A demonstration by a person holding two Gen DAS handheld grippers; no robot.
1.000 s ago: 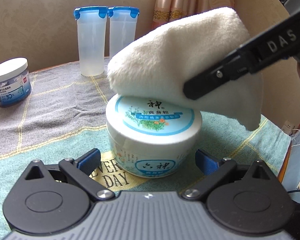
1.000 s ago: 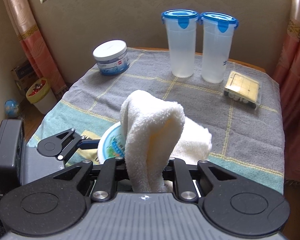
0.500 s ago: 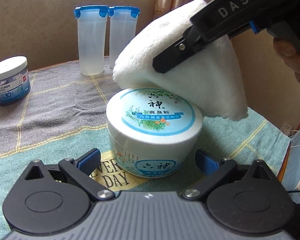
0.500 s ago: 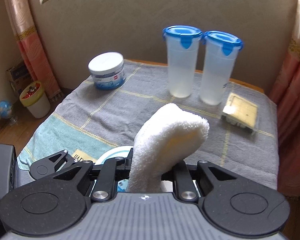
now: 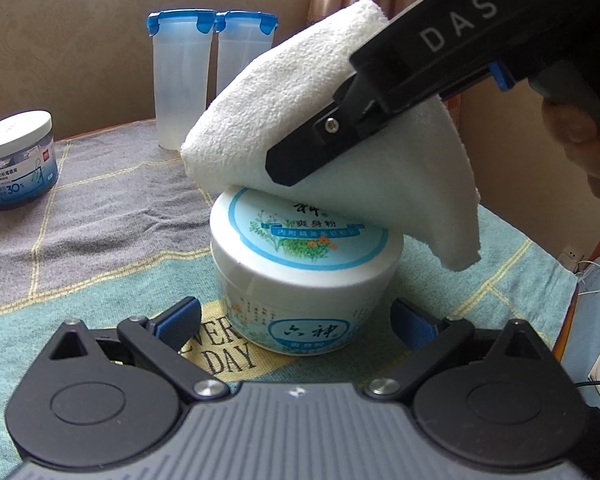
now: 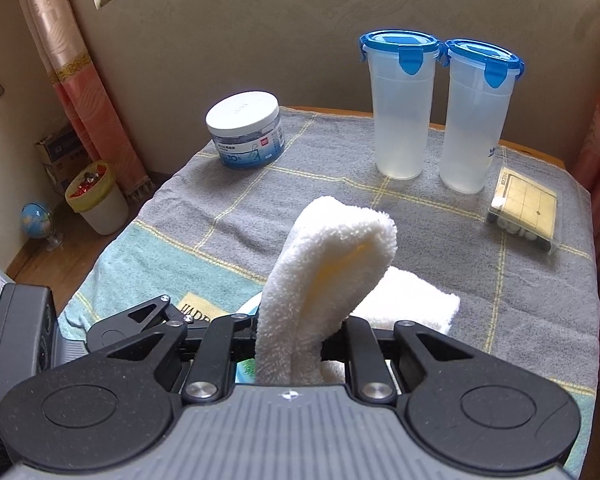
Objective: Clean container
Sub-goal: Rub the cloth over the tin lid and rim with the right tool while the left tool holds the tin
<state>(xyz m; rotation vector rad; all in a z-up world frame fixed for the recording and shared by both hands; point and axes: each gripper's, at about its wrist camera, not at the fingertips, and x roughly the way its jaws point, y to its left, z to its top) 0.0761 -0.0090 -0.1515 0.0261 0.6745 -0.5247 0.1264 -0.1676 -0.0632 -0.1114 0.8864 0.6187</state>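
Note:
A round white tub (image 5: 300,280) with a blue flowered lid stands on the cloth-covered table (image 5: 80,240). My left gripper (image 5: 296,320) is open, its blue pads (image 5: 180,320) flanking the tub's base with a small gap on each side. My right gripper (image 5: 288,164) comes in from the upper right, shut on a folded white cloth (image 5: 300,120) that lies on the back part of the lid. In the right wrist view the cloth (image 6: 332,248) rises from between the shut fingers of the right gripper (image 6: 290,344), and it hides most of the tub.
Two tall clear containers with blue lids (image 6: 404,112) stand at the back, a short white-lidded jar (image 6: 244,136) at the back left, and a flat clear box (image 6: 524,208) at the back right. A bin (image 6: 96,200) and a globe sit on the floor to the left.
My right gripper has slid with the cloth across the lid, leftward and nearer in the left wrist view. The tub and my left gripper have stayed put.

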